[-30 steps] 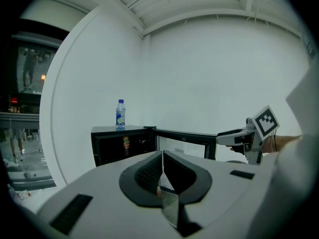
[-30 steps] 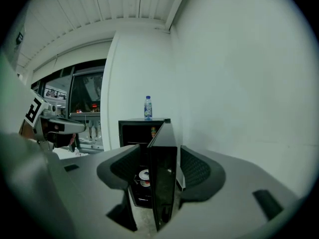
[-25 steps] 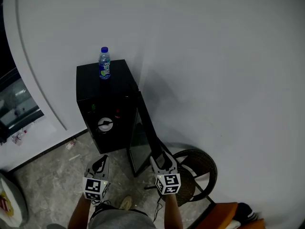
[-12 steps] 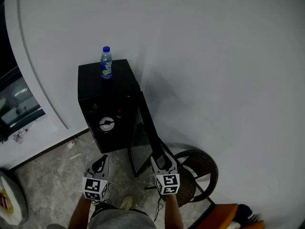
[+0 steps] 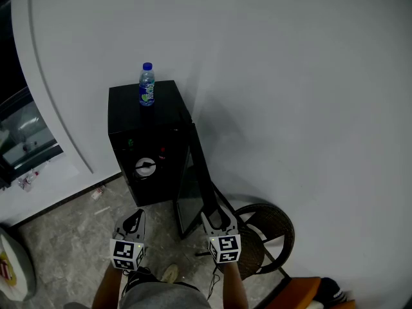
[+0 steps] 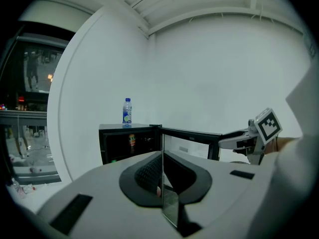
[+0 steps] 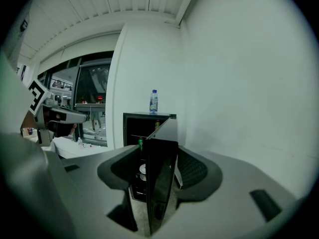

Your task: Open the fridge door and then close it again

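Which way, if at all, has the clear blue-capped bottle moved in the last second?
No. The clear blue-capped bottle stands on the same rear spot of the black fridge's top.

Both grippers held forward, side by side, forearms bare.
The left gripper (image 5: 135, 219) is carried free, its jaws closed together on nothing. The right gripper (image 5: 216, 215) is set slightly further forward, its jaws clamped on the free edge of the fridge door (image 5: 190, 195). Both are tipped slightly downward.

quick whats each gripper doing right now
left gripper: jaws shut, empty
right gripper: jaws shut on the edge of the open door
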